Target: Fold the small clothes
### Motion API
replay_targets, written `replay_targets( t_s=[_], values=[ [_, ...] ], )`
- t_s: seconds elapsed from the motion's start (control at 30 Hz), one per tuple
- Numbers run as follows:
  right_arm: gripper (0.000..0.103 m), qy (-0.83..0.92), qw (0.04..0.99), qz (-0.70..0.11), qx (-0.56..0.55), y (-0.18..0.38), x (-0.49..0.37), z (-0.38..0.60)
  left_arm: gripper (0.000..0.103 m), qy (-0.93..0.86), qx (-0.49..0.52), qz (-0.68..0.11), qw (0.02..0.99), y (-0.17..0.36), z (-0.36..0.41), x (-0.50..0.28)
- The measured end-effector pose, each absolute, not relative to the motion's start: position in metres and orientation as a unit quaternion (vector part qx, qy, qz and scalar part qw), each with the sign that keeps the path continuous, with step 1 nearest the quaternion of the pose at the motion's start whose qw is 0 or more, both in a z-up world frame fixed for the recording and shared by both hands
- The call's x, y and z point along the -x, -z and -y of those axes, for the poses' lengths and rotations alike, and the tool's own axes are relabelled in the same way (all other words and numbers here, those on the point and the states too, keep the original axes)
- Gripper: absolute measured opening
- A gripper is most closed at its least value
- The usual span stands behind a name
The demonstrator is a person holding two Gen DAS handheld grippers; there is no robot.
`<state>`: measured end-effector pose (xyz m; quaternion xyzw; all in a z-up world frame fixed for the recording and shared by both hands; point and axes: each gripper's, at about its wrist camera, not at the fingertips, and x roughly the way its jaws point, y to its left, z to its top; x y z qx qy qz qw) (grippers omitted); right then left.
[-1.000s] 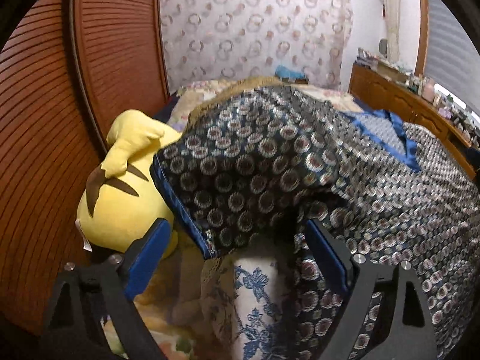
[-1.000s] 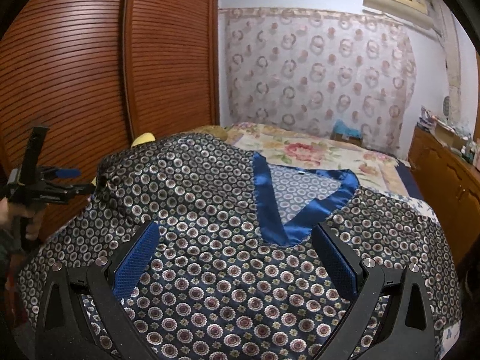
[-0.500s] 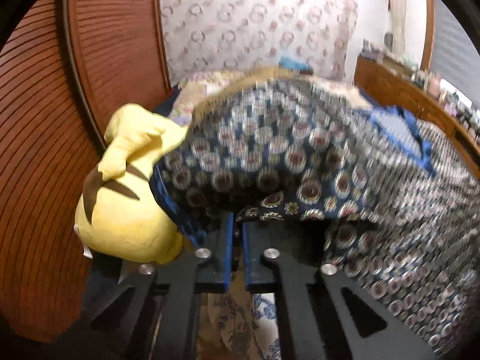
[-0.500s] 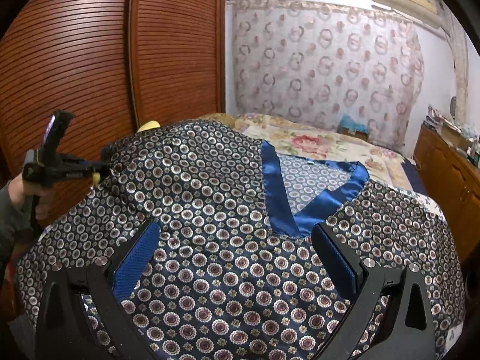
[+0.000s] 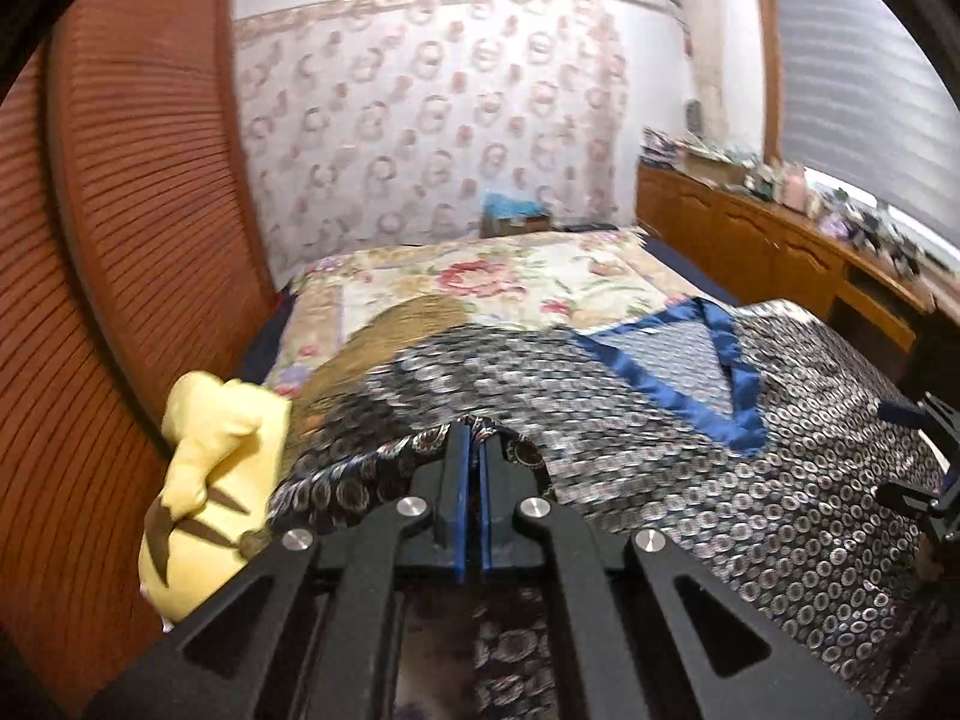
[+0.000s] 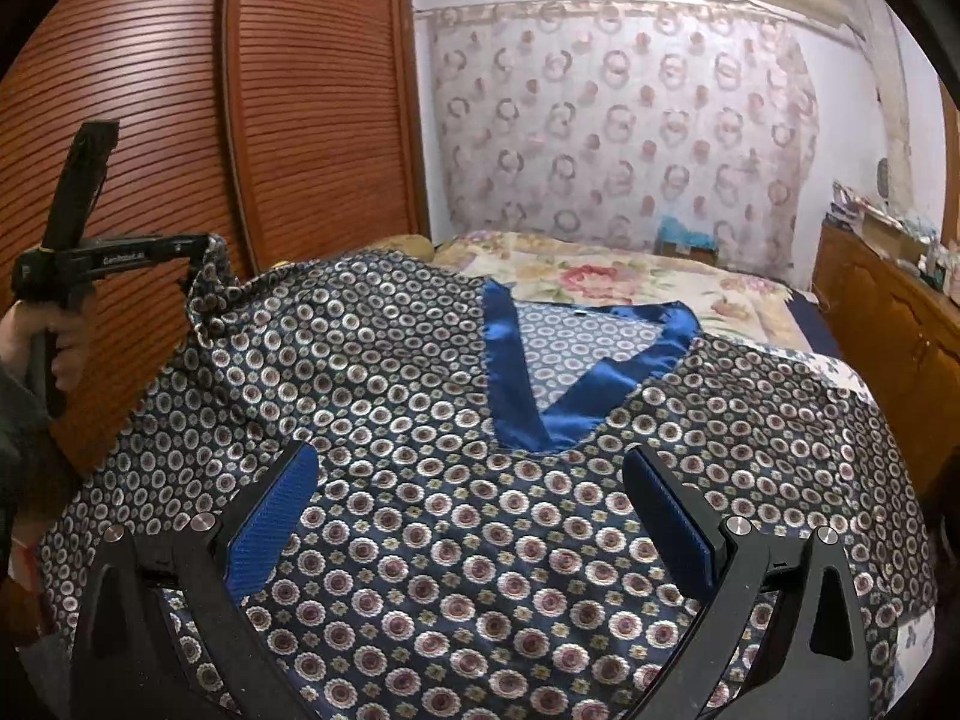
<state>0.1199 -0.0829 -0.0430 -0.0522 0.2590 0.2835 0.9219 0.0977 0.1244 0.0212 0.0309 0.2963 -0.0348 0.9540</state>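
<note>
Since 1 second ago, when my left claw stood open at the shirt's edge, it has clamped down and lifted. Now my left gripper (image 5: pixel 471 441) has its blue pads pressed together on a bunched bit of the patterned shirt (image 6: pixel 420 420), at what looks like the left sleeve or shoulder edge, raised clear of the bed (image 5: pixel 480 276). From the right wrist view that same left gripper (image 6: pixel 204 252) holds the cloth up beside the wooden wardrobe (image 6: pixel 270 120). My right gripper (image 6: pixel 474 504) hangs wide open above the shirt's chest, gripping nothing. The shirt lies spread face up, blue V-neck collar (image 6: pixel 540 372) pointing toward me, near the yellow plush toy (image 5: pixel 204 480). I judge folding has barely begun: 1 side is lifted, 0 folds are laid.
</note>
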Motion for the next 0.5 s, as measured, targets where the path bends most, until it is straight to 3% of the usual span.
replay_targets(
  t_s=[0.07, 0.27, 0.33, 0.5],
  values=[
    [0.103, -0.281, 0.923, -0.257, 0.048, 0.042, -0.119, 0.089, 0.000, 0.046, -0.033, -0.300, 0.952, -0.019, -0.110, -0.100],
    [0.103, -0.276, 0.923, -0.266, 0.048, 0.044, -0.117, 0.097, 0.014, 0.068, -0.018, -0.305, 0.950, -0.013, -0.092, -0.089],
    [0.103, -0.273, 0.922, -0.268, 0.048, 0.045, -0.118, 0.099, 0.026, 0.079, -0.009, -0.296, 0.952, -0.016, -0.092, -0.079],
    [0.103, -0.276, 0.921, -0.271, 0.051, 0.043, -0.120, 0.099, 0.044, 0.090, 0.005, -0.262, 0.961, -0.033, -0.099, -0.050]
  ],
)
